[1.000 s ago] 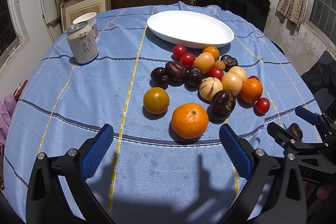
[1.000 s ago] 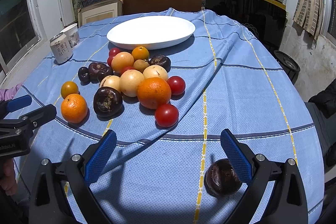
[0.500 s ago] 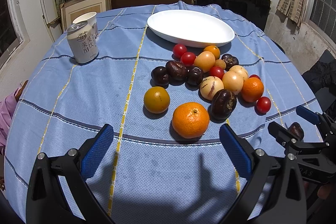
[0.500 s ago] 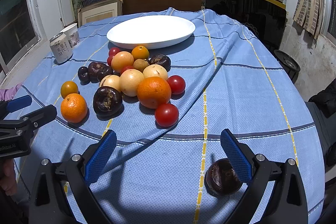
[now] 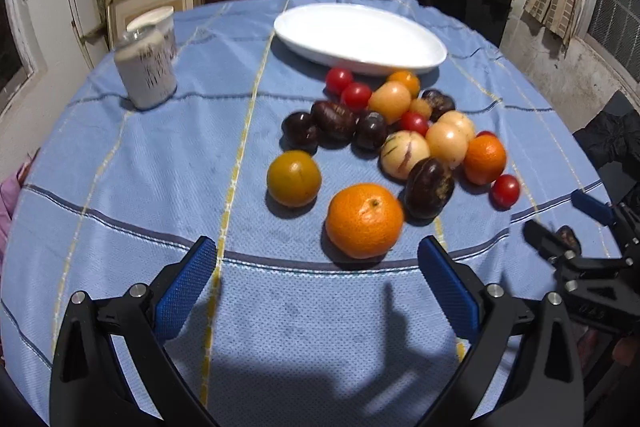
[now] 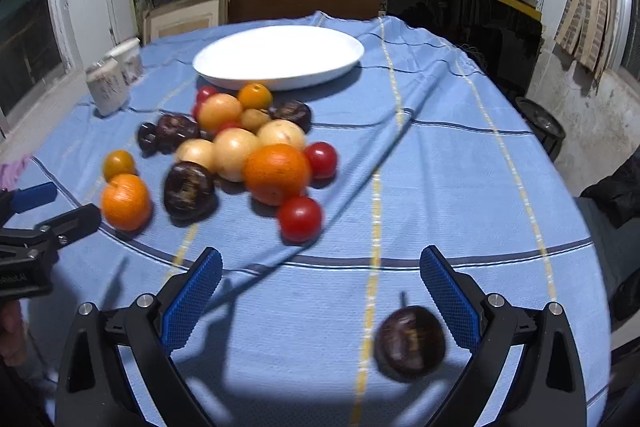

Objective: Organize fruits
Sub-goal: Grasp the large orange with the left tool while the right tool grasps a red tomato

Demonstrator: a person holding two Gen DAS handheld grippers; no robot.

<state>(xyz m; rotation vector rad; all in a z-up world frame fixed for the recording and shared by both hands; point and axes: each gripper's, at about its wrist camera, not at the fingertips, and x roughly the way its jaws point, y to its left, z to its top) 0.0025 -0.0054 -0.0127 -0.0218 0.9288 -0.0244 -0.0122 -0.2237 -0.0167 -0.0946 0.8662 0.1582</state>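
Note:
A heap of fruit lies on the blue cloth before a white oval plate (image 5: pixel 360 39) (image 6: pixel 280 57): oranges, red tomatoes, pale yellow fruits and dark purple ones. My left gripper (image 5: pixel 318 277) is open and empty; a large orange (image 5: pixel 364 221) lies just ahead between its fingers. My right gripper (image 6: pixel 320 287) is open and empty. One lone dark purple fruit (image 6: pixel 410 343) lies close to its right finger, and shows behind that gripper in the left wrist view (image 5: pixel 568 237).
A drink can (image 5: pixel 146 69) and a white cup (image 5: pixel 154 23) stand at the far left. A small yellow-orange fruit (image 5: pixel 294 179) lies left of the heap. Each gripper shows at the other view's edge. Shelves and a dark screen stand behind the table.
Both grippers have moved slightly forward toward the fruit; the views are a little blurred. Nothing was picked up.

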